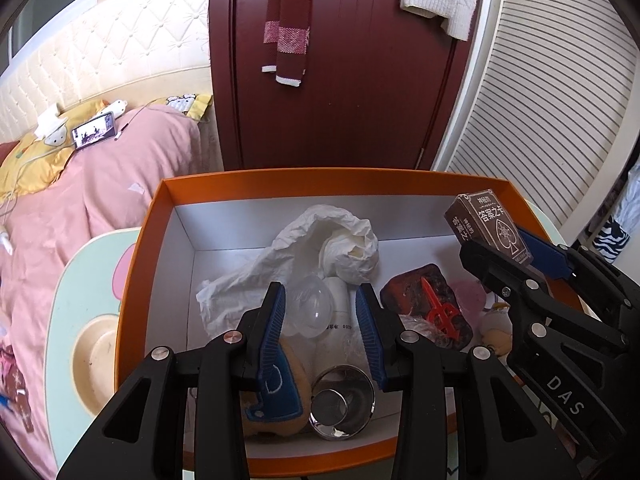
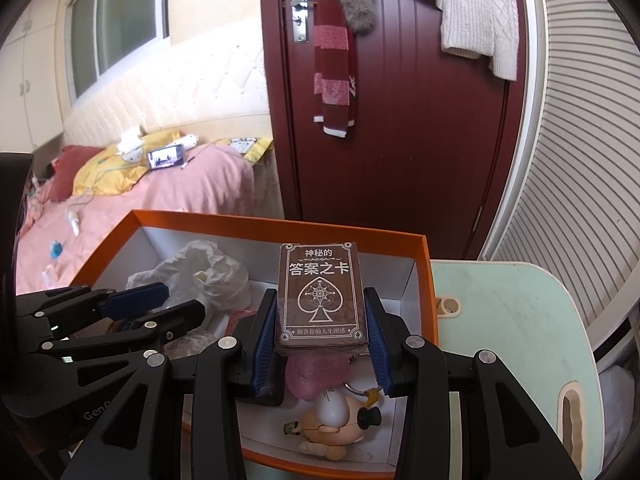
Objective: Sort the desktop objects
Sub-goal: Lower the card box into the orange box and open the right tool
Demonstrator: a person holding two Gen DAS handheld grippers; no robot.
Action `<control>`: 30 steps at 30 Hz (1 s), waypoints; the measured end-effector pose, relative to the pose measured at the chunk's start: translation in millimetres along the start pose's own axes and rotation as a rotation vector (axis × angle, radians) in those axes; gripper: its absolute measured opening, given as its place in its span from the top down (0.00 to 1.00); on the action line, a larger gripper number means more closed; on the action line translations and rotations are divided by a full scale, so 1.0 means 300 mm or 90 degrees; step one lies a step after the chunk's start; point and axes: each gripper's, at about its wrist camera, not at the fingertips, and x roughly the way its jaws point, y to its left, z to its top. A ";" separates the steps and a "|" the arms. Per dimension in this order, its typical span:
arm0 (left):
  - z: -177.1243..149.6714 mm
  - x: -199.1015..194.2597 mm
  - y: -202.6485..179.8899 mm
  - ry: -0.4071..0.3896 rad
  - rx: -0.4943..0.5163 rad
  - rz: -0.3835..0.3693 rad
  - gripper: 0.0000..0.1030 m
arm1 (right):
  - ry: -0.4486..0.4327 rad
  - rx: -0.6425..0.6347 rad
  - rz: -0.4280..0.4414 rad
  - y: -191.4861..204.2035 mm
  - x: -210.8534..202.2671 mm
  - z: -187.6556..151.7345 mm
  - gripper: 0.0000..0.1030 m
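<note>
Card deck box [image 2: 320, 298], brown with a white spade emblem and Chinese lettering, sits upright between the blue pads of the right gripper [image 2: 320, 344], both pads pressing its lower sides. It hangs over the right end of the orange box [image 2: 424, 272], clear of the white floor. Below it, at 6 o'clock in the right wrist view: pink plush piece [image 2: 316, 376], keyring, small bald figurine [image 2: 332, 416].

Left gripper [image 1: 320, 334]: jaws part-open, pads touching nothing; they frame a clear plastic dome [image 1: 310, 310] on a white bottle [image 1: 340, 320]. Steel cup [image 1: 342, 402] at 6 o'clock of that gap, crumpled white paper [image 1: 320, 248] at 12 o'clock, dark pouch with a red cross-shaped charm [image 1: 428, 304] at 3 o'clock. A tan-and-blue plush [image 1: 276, 392] lies under the left pad. Orange box rests on a pale green table [image 2: 516, 320]. Beyond: pink bed [image 1: 100, 200], maroon door [image 1: 340, 100].
</note>
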 end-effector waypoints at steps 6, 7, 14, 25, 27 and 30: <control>0.001 0.002 -0.004 0.000 0.001 0.001 0.63 | 0.000 -0.001 0.002 -0.008 0.000 0.001 0.61; 0.000 0.002 -0.004 0.000 0.001 0.001 0.63 | 0.000 -0.002 0.003 -0.012 0.000 0.001 0.61; -0.001 0.001 -0.003 0.000 0.001 0.001 0.63 | 0.001 -0.002 0.001 -0.011 -0.004 -0.001 0.61; -0.002 0.001 0.000 -0.001 0.000 0.002 0.63 | 0.001 -0.004 -0.001 -0.012 -0.004 -0.001 0.61; -0.003 0.000 0.002 -0.001 0.001 0.002 0.63 | 0.001 -0.004 -0.002 -0.012 -0.003 0.000 0.61; -0.003 -0.001 0.004 -0.001 0.001 0.002 0.63 | 0.001 -0.005 -0.003 -0.010 -0.002 0.002 0.61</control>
